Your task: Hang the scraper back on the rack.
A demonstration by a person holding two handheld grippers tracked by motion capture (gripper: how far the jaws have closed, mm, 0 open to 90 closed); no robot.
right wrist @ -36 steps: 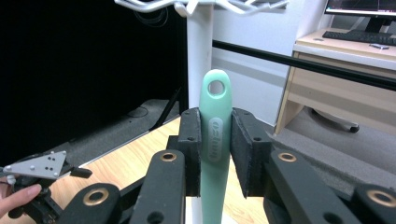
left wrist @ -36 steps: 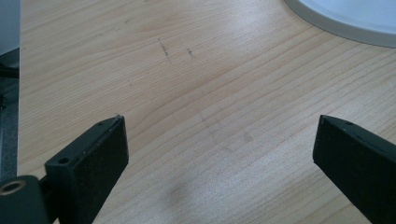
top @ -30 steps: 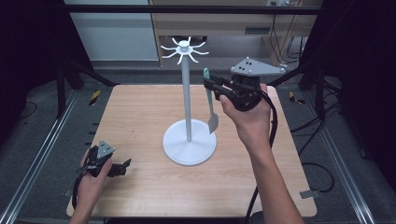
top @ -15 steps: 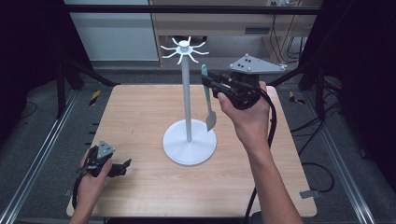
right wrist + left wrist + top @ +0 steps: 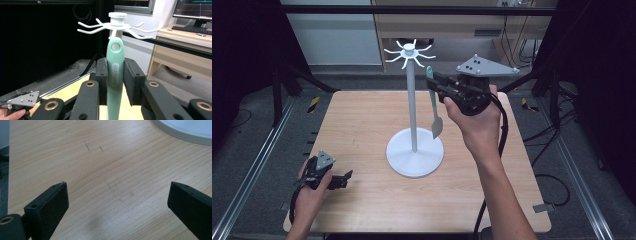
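A white hook stand [image 5: 412,107] rises from a round base [image 5: 414,152] at the table's middle, with several curved hooks [image 5: 408,52] at its top. My right gripper [image 5: 435,86] is shut on a mint green spatula [image 5: 434,107] that hangs upright just right of the pole, its hanging hole a little below the hooks. In the right gripper view the spatula handle [image 5: 115,75] stands between my right gripper [image 5: 115,82] jaws, its hole just under the hooks [image 5: 117,25]. My left gripper [image 5: 343,179] rests low at the table's front left, open; its jaws [image 5: 117,202] stand wide over bare wood.
The wooden table [image 5: 362,120] has metal frame rails on both sides. The stand's base edge [image 5: 182,131] lies beyond the left gripper. A desk with a monitor and keyboard [image 5: 190,27] stands behind the table.
My right gripper has lifted the spatula higher and a little toward the stand's top hooks. The left gripper has stayed put.
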